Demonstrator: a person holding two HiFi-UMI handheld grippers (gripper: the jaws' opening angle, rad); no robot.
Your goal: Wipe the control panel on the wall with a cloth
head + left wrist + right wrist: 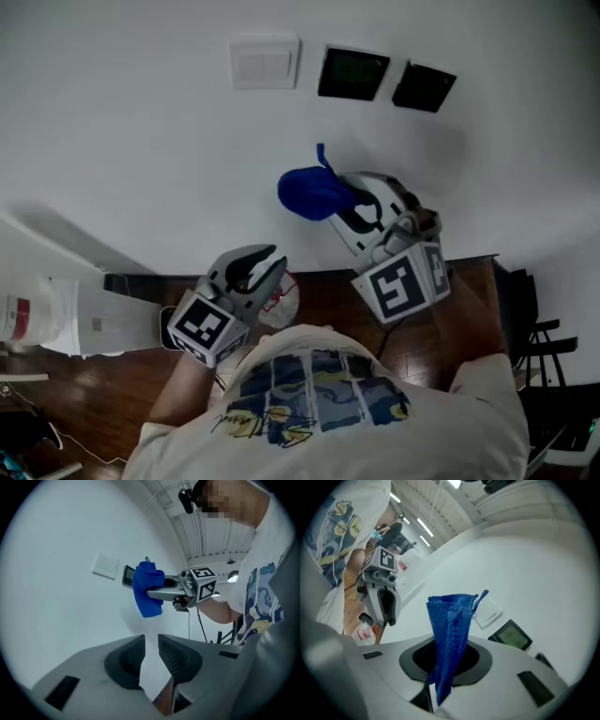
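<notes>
Holding, right gripper [356,204]: fingers closed on the blue cloth [450,634], which stands bunched above them, a small loop at its top corner.
Cloth position: before the white wall [141,141], below the panels; whether it touches the wall cannot be told.
Control panel [352,73]: dark square with a display, mounted between a white switch plate [265,63] and a second dark panel [424,86].
Left gripper [151,644]: fingers slightly apart, nothing between them; lower than the right gripper, aimed at the wall.
</notes>
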